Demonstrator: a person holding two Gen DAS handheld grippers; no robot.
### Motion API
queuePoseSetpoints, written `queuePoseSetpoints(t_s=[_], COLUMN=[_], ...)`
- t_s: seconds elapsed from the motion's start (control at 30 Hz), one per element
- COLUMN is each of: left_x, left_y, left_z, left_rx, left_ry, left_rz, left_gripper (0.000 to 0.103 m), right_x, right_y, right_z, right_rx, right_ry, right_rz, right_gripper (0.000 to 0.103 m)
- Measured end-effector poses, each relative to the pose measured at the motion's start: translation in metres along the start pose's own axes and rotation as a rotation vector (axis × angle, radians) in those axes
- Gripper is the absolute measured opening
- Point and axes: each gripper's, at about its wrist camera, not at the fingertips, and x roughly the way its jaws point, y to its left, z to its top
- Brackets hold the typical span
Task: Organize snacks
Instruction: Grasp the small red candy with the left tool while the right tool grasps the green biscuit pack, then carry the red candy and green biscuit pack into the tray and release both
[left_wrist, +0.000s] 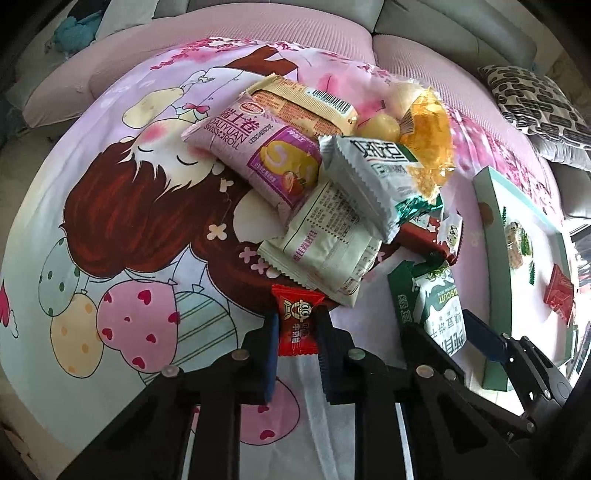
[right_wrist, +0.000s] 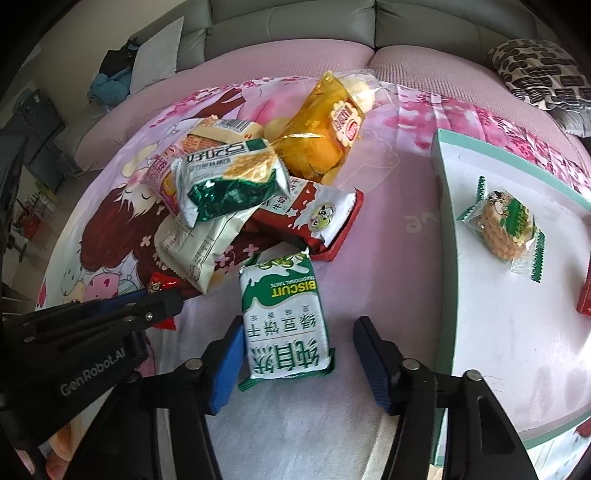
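My L gripper (left_wrist: 297, 325) clamps red candy (left_wrist: 297, 319), long axis along fingers. R gripper (right_wrist: 299, 354) part-open, straddling biscuit pack (right_wrist: 284, 321) lengthwise, right pad clear. Only R view shows cracker pack (right_wrist: 508, 227) in tray (right_wrist: 480, 332).

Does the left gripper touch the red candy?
Touching. Left wrist view: the left gripper has both pads pressed on the red candy.

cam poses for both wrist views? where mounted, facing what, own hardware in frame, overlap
Left wrist: on the left gripper, looking steeply down at the snack pile; its fingers pinch a red candy; the right gripper shows at right.
Right wrist: on the right gripper, looking steeply down; its fingers straddle the green biscuit pack, right pad off it; the left gripper shows at left.
Shared: pile, both packs, tray, sofa.
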Motion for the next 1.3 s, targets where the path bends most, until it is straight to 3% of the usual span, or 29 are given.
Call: queuePoseSetpoints(t_s=[0.07,0.4,1.03,1.3], left_x=[-0.003,-0.007,-0.038,-0.045], left_y=[0.002,0.005,0.007,0.004], left_z=[0.000,0.000,0.002,0.001], left_rx=[0.000,-0.018,-0.039,-0.036], left_ry=[-0.002,-0.022,-0.131,-0.149], left_rz=[0.002,0.010,0.017,0.015], left_gripper=[0.019,0.019,0.019,0.019], right_x=[-0.002,-0.008,-0.054,-0.054], right_y=[-0.001,-0.002,-0.013,-0.020], right_z=[0.001,0.004,0.010,0.011], right_rx=[0.003,0.005,0.050,0.075], right_ry=[-0.005,-0.021,-0.162,-0.164], right_rz=[0.008,0.041,0.079,0.083], right_gripper=[0.048,0.044,0.043,0.043])
